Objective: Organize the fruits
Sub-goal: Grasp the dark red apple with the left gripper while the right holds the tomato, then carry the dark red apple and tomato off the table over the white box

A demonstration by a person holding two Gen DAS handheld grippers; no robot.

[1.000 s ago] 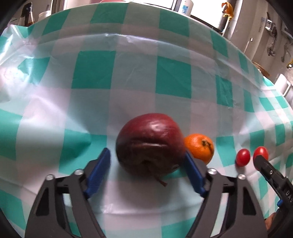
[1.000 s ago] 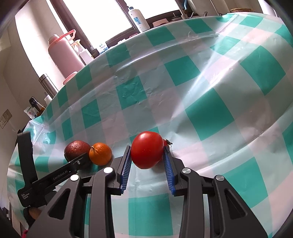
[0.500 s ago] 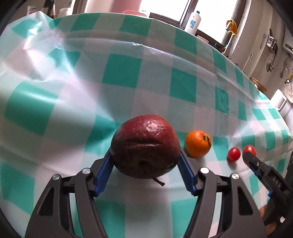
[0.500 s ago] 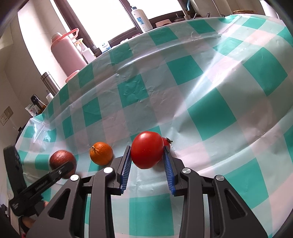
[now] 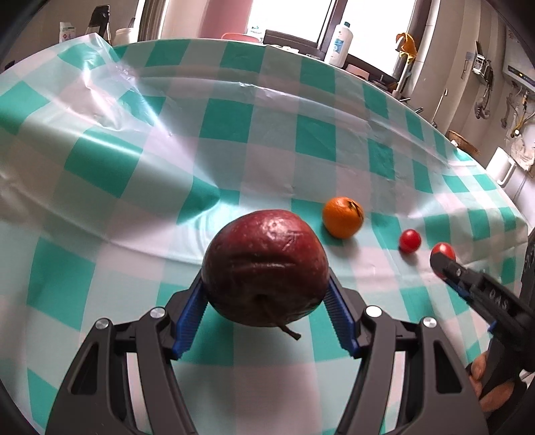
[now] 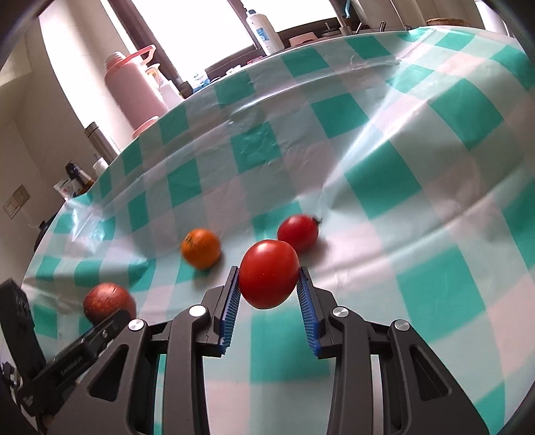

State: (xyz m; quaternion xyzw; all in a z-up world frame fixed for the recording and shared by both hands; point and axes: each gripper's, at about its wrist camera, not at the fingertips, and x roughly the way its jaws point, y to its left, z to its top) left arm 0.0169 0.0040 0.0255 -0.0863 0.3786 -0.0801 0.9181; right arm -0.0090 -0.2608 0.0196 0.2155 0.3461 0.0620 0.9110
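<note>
My left gripper (image 5: 265, 294) is shut on a dark red apple (image 5: 265, 271) and holds it above the checked tablecloth. My right gripper (image 6: 269, 284) is shut on a red tomato (image 6: 269, 272) and holds it lifted off the cloth. The tomato also shows in the left wrist view (image 5: 443, 250), partly behind the right gripper's finger. An orange mandarin (image 5: 342, 216) lies on the cloth right of the apple; it also shows in the right wrist view (image 6: 200, 247). A second small red tomato (image 5: 410, 240) lies beyond the held one (image 6: 297, 231). The apple shows at lower left in the right wrist view (image 6: 107, 301).
The table carries a green-and-white checked plastic cloth (image 5: 234, 140) with creases. A pink flask (image 6: 133, 87), a steel bottle (image 6: 100, 140) and a white bottle (image 6: 264, 30) stand past the far edge by the window. The table edge falls away at the right (image 5: 515, 214).
Both grippers have risen with their fruit. The left one closed on the apple and lifted it leftward away from the mandarin. The right one lifted its tomato, uncovering the second tomato behind.
</note>
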